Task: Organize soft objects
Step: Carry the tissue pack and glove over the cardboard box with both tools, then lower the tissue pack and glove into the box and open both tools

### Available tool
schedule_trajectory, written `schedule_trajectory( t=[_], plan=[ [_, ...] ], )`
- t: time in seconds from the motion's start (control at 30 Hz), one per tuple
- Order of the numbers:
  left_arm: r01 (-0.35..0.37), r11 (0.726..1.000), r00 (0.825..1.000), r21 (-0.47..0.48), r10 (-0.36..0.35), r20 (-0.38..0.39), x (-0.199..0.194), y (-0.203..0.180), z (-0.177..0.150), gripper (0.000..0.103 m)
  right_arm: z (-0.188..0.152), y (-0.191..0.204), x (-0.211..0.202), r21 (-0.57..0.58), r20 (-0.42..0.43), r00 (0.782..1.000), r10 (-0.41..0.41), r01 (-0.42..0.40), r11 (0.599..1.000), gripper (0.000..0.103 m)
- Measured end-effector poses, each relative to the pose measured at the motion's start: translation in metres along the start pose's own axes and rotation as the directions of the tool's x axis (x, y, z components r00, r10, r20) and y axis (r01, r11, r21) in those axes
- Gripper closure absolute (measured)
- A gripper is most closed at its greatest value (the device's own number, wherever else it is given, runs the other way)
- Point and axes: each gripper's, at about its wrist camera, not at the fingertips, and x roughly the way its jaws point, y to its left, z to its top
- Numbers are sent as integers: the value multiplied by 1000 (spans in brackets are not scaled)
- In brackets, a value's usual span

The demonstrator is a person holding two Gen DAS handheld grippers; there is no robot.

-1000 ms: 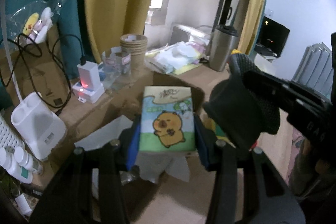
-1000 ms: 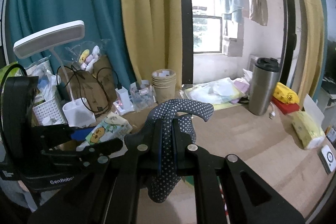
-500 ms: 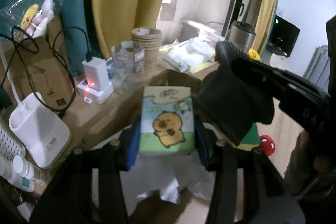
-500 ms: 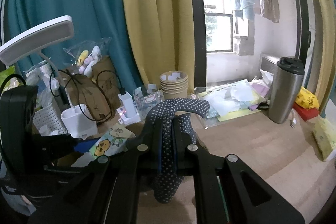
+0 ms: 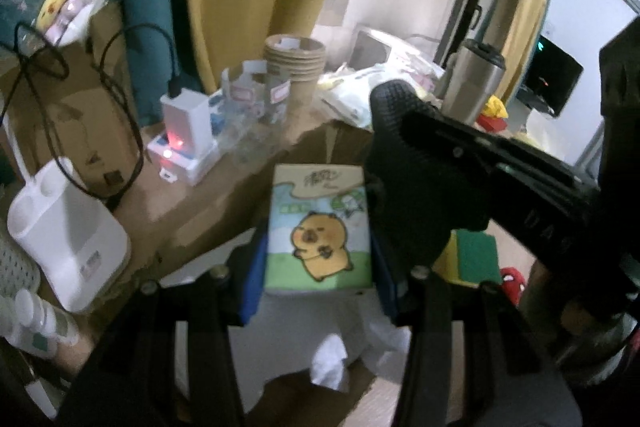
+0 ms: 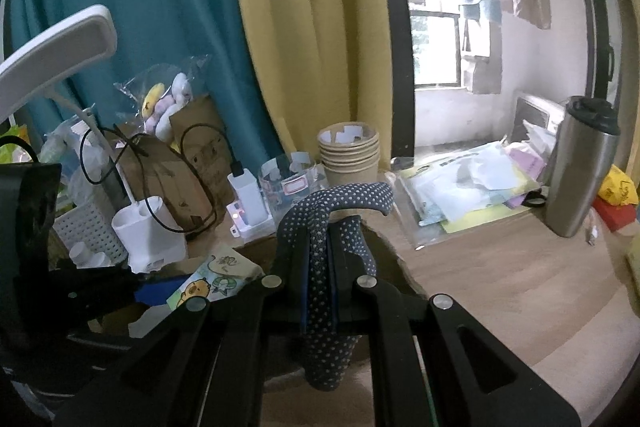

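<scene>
A tissue pack printed with a cartoon capybara sits between the blue pads of my left gripper, which is shut on it. The pack hangs over an open cardboard box lined with white paper. The right wrist view shows the same pack low at the left. My right gripper is shut on a dark, white-dotted cloth that droops over and below the jaws. In the left wrist view that cloth hangs right beside the pack, above the box.
A green and yellow sponge lies in the box. Behind it stand stacked paper cups, a white charger, a white holder, cables and a lamp. A steel tumbler and papers occupy the desk's right.
Both grippers have moved forward and down over the box. The right gripper with its cloth has come closer to the tissue pack. Neither grip has changed.
</scene>
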Motion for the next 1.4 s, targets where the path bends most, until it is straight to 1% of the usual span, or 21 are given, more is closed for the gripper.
schedule_trajectory(
  t=[0.1, 0.17, 0.27, 0.37, 0.4, 0.6, 0.9, 1.07, 1.17, 1.23, 1.33, 1.4],
  plan=[
    [-7, 999, 1000, -31, 6, -25, 5, 2, -3, 56, -2, 2, 16, -3, -38, 999, 14, -15, 1000, 95],
    [-12, 999, 998, -41, 10, -56, 10, 3, -7, 55, -5, 2, 25, 1, -65, 998, 14, -14, 1000, 95],
    [-12, 998, 997, -56, 8, -77, 14, 6, -12, 55, -17, -2, 41, 29, -135, 991, 18, -14, 999, 95],
    [-16, 999, 996, -28, 14, -88, 15, -1, -14, 55, -27, -9, 49, 70, -189, 982, 12, 1, 998, 95],
    [-11, 1000, 995, -25, 9, -97, 16, -3, -15, 55, -31, -14, 50, 101, -206, 979, 15, 6, 995, 95],
    [13, 1000, 994, -2, -13, -108, 14, -13, -22, 55, -41, -16, 42, 128, -208, 978, -12, 39, 991, 95],
    [32, 999, 994, 5, -32, -107, 2, -16, -30, 55, -45, -12, 26, 124, -219, 975, -38, 66, 990, 95],
    [47, 999, 993, 7, -46, -107, 0, -19, -31, 55, -43, -14, 28, 105, -225, 973, -45, 70, 992, 95],
    [69, 998, 991, -15, -70, -112, 1, -16, -31, 55, -40, -17, 32, 85, -224, 974, -36, 57, 995, 95],
    [71, 997, 991, -23, -73, -116, 1, -14, -31, 55, -37, -19, 37, 75, -238, 971, -34, 53, 996, 95],
    [69, 997, 992, -18, -70, -107, -1, -14, -31, 54, -33, -20, 34, 65, -229, 972, -53, 69, 995, 90],
    [67, 998, 992, -10, -68, -103, -1, -15, -31, 54, -32, -19, 31, 81, -220, 975, -39, 58, 995, 80]
  ],
)
